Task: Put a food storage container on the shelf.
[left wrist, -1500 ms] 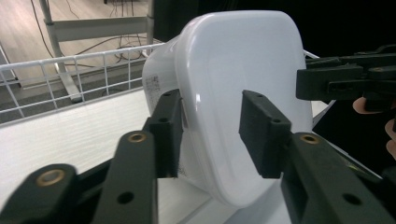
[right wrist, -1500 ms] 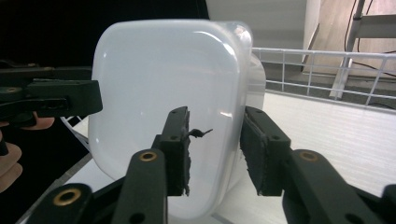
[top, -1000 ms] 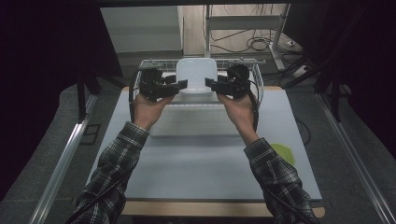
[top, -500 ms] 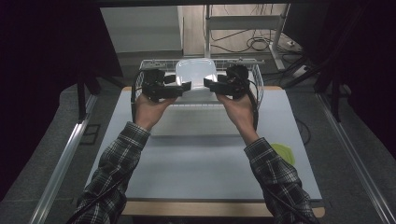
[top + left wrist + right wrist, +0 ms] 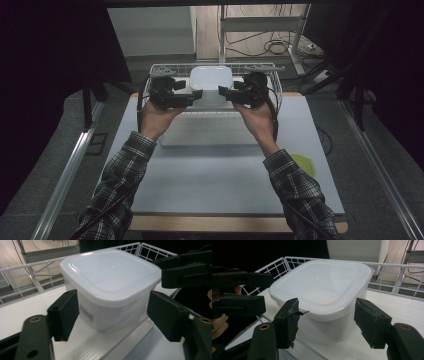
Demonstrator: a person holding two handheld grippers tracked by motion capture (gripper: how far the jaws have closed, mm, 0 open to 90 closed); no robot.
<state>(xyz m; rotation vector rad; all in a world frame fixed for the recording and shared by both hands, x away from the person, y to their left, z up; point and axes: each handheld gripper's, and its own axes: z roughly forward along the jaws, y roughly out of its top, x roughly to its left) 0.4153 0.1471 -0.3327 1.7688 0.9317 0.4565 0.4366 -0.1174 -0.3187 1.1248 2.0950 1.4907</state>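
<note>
From the high view I cannot see the lower walls of the lidded plastic container [image 5: 210, 80]; both grippers cover its sides. The barcode label [image 5: 87, 313] is too blurred to read. The wire basket [image 5: 387, 267] is cut off by the frame edge.

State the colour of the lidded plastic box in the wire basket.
The box is translucent white, clearest in the left gripper view.

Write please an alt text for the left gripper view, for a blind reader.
A white lidded plastic container stands on a white surface inside a white wire basket, between the open black jaws of the left gripper, which do not touch it. The right gripper reaches in from the right.
</note>
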